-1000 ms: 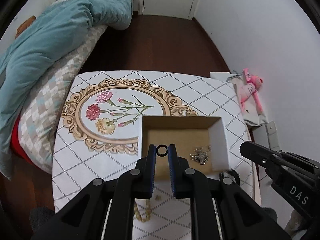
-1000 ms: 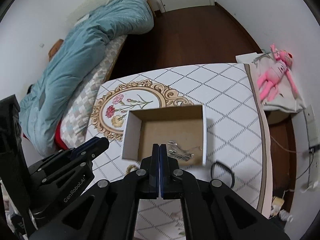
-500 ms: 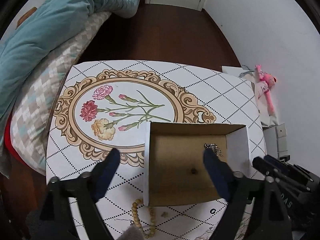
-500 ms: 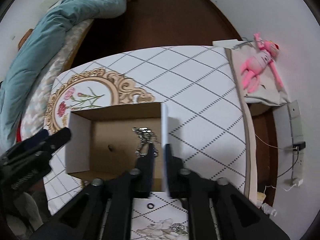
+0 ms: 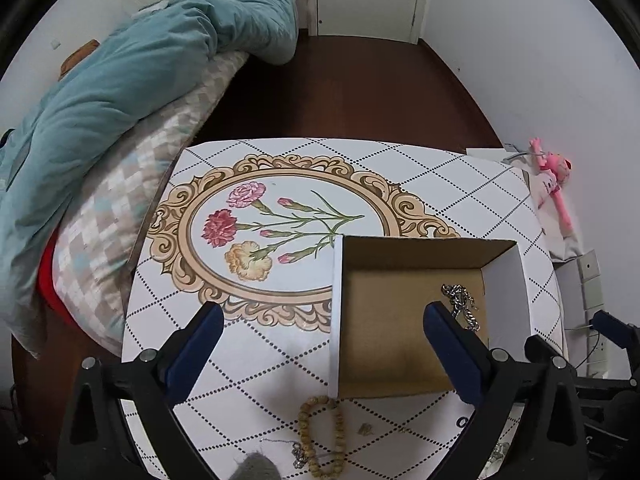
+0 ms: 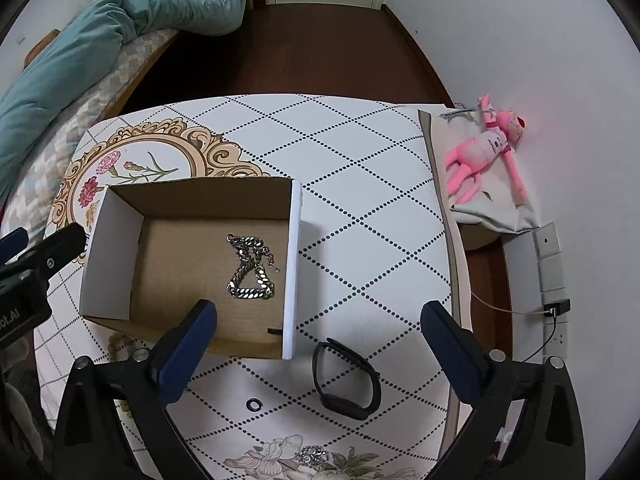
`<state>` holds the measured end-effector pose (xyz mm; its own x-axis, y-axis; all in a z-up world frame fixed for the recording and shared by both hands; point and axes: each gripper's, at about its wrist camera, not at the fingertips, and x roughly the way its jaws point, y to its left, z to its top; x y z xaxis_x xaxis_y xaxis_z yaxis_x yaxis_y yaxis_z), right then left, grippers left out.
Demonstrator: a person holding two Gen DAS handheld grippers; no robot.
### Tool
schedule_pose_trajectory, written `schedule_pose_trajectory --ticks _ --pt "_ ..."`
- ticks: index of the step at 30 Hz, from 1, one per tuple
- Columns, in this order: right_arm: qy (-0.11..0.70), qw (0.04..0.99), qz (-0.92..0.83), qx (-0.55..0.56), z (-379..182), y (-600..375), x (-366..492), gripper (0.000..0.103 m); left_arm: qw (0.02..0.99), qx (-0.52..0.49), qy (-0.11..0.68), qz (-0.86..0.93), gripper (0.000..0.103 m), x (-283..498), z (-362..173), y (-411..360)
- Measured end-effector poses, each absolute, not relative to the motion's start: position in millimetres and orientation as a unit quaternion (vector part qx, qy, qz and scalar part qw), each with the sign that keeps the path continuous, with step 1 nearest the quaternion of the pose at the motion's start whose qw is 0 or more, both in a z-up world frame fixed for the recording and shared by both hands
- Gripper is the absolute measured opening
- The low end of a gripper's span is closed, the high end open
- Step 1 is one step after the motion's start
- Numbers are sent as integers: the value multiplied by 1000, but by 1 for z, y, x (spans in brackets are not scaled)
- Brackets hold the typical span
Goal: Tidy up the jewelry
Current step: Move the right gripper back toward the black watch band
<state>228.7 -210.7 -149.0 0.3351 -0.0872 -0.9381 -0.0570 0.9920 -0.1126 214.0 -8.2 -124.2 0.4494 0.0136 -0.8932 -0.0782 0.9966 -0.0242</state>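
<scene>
Jewelry is partly sorted: a silver chain [image 6: 250,268] lies at centre frame inside the open brown cardboard box [image 6: 112,248]. Your wooden bead bracelet [image 5: 322,436], small black ring [image 6: 253,404] and black band [image 6: 346,376] wait on the bench [image 6: 360,184] at lower frame. Both claws, left [image 5: 322,350] and right [image 6: 316,346], are opening with nothing between them. Open bench lies right of the box.

both tongs [image 5: 322,320] [image 6: 318,318] opening, empty

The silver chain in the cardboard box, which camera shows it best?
The right wrist view: the silver chain lies whole and unobstructed on the cardboard box floor. In the left wrist view a finger hides part of it.
</scene>
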Motion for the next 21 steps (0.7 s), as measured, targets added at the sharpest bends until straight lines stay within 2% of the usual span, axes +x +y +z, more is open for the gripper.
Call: schedule_pose_trajectory --ticks 21 --pt "482 874 -39 -44 -50 -211 144 103 902 -20 430 31 102 124 -36 -7"
